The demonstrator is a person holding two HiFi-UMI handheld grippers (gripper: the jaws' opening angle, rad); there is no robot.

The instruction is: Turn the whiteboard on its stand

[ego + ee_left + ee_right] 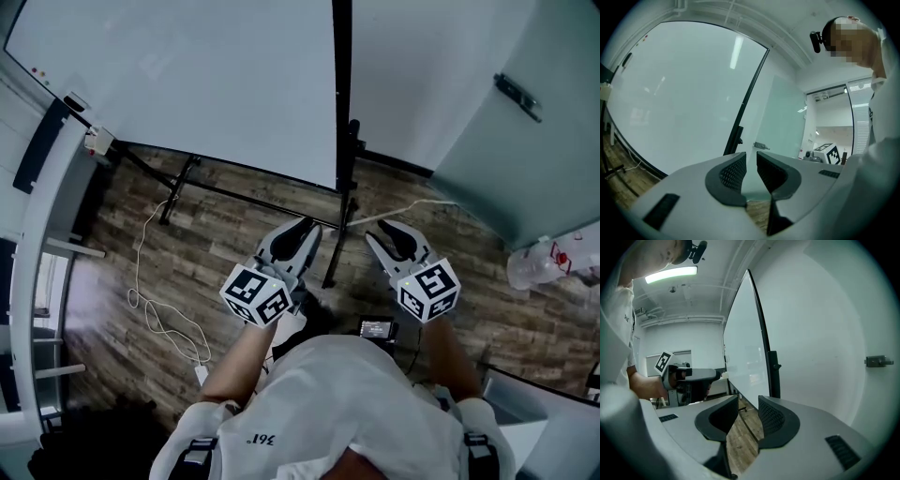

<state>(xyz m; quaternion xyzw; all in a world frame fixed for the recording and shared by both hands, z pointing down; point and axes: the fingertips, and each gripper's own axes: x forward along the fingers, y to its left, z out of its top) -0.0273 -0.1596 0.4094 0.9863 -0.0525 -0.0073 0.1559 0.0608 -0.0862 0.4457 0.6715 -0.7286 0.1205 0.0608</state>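
A big whiteboard [187, 84] in a black frame fills the upper left of the head view, and its black stand post [349, 159] and floor legs [187, 183] rest on wood flooring. Both grippers hover in front of the post's foot, apart from the board. My left gripper [305, 230] has a narrow gap between its jaws and holds nothing. My right gripper [382, 232] is open and empty. The left gripper view shows the whiteboard [679, 93] past the left gripper [751, 171]. In the right gripper view the whiteboard [743, 357] stands edge-on beyond the right gripper [748, 416].
A white cable [155, 309] loops over the floor at left. A pale door with a handle [517, 97] stands at right, with a plastic bottle [539, 262] below it. A small dark device [377, 328] lies by the person's feet. White furniture [42, 234] lines the left edge.
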